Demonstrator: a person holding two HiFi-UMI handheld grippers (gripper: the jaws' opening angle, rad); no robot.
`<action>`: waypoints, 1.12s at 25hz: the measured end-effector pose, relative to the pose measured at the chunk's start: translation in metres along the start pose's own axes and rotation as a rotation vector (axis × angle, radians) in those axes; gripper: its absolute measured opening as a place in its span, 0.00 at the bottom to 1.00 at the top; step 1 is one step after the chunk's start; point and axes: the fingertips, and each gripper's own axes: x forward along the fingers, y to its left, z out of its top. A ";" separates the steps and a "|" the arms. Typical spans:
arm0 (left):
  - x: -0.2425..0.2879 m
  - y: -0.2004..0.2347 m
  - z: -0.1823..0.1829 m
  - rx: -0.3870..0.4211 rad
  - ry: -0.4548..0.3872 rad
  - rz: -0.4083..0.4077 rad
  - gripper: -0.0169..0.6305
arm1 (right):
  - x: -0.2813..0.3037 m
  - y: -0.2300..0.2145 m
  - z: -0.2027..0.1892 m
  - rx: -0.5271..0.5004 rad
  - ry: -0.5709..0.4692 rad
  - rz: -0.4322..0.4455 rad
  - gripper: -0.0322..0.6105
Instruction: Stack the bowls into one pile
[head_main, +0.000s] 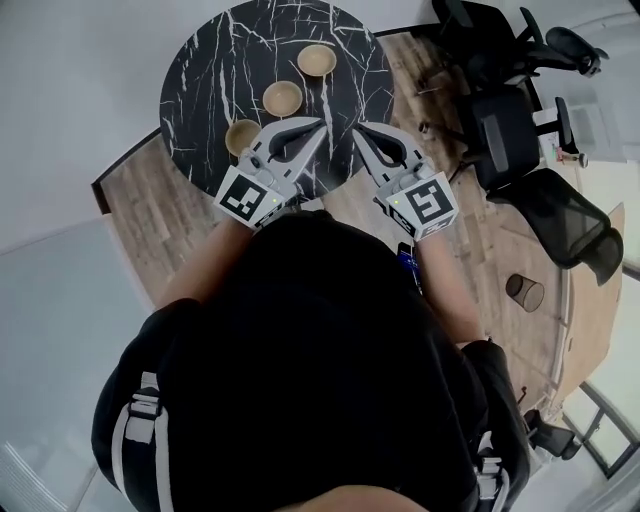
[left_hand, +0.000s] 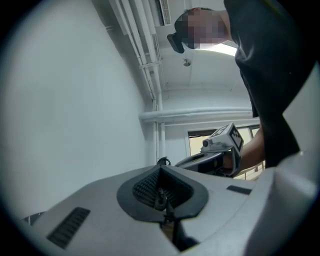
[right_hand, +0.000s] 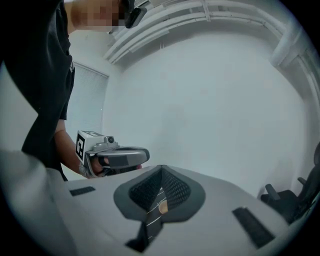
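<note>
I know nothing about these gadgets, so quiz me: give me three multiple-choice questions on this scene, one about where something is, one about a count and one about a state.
1. Where do the bowls sit?
A. In a sink
B. On the round black marble table
C. On a shelf

2. How many bowls are there?
A. Two
B. Five
C. Three

3. How do the bowls stand now?
A. Apart, each on its own
B. All nested in one pile
C. Turned upside down

Answers:
1 B: the head view shows them all on the dark, white-veined tabletop.
2 C: three tan bowls lie in a slanting row, and the nearest is partly behind a gripper.
3 A: each bowl shows its own open inside, and none sits inside another.
</note>
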 end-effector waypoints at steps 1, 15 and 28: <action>0.000 0.010 -0.002 -0.001 -0.002 0.010 0.03 | 0.009 -0.004 -0.002 -0.001 0.012 0.008 0.04; -0.056 0.106 -0.013 -0.025 -0.025 0.275 0.03 | 0.127 0.015 -0.020 0.022 0.153 0.286 0.04; -0.140 0.148 -0.038 -0.006 0.003 0.699 0.03 | 0.236 0.054 -0.109 -0.163 0.440 0.628 0.04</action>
